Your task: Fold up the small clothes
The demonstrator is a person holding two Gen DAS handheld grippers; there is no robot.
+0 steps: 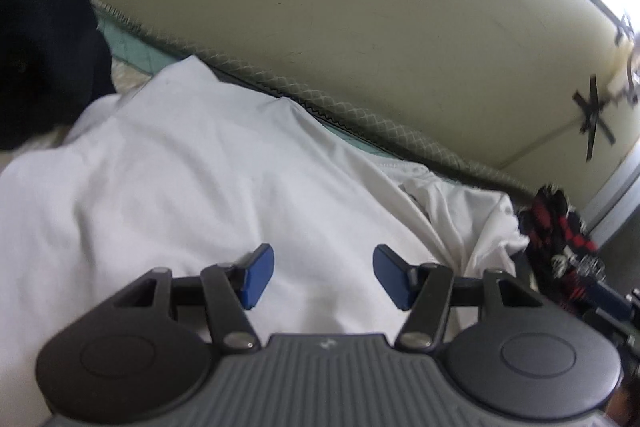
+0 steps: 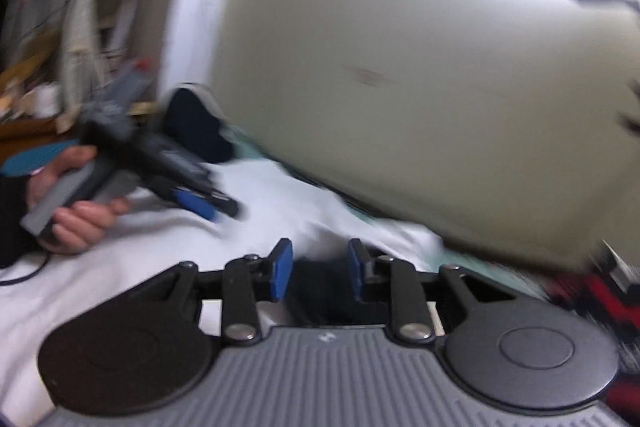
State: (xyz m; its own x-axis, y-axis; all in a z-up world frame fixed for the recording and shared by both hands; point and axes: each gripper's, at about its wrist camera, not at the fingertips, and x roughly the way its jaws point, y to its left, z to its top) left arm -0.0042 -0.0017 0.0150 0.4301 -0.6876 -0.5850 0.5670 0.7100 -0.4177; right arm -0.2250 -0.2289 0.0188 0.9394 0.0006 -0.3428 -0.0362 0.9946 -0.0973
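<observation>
A white garment [image 1: 192, 171] lies spread and creased on the bed, filling most of the left wrist view. My left gripper [image 1: 323, 277] hovers just over it, blue pads [image 1: 258, 277] wide apart with only the cloth's flat surface below them. In the blurred right wrist view a hand [image 2: 76, 223] holds that left gripper [image 2: 212, 207] above the white garment [image 2: 264, 215]. My right gripper [image 2: 319, 271] is low at the garment's near edge. Its blue pads [image 2: 282, 269] stand a small gap apart. A dark patch of cloth [image 2: 316, 291] shows in the gap; I see no pad pressing on it.
A black garment [image 1: 40, 39] lies at the far left by the wall [image 1: 320, 7]. A red-and-black cloth [image 1: 560, 227] is heaped at the right, beside the bed's quilted edge [image 1: 360, 115]. Cluttered shelves [image 2: 60, 47] stand beyond the bed.
</observation>
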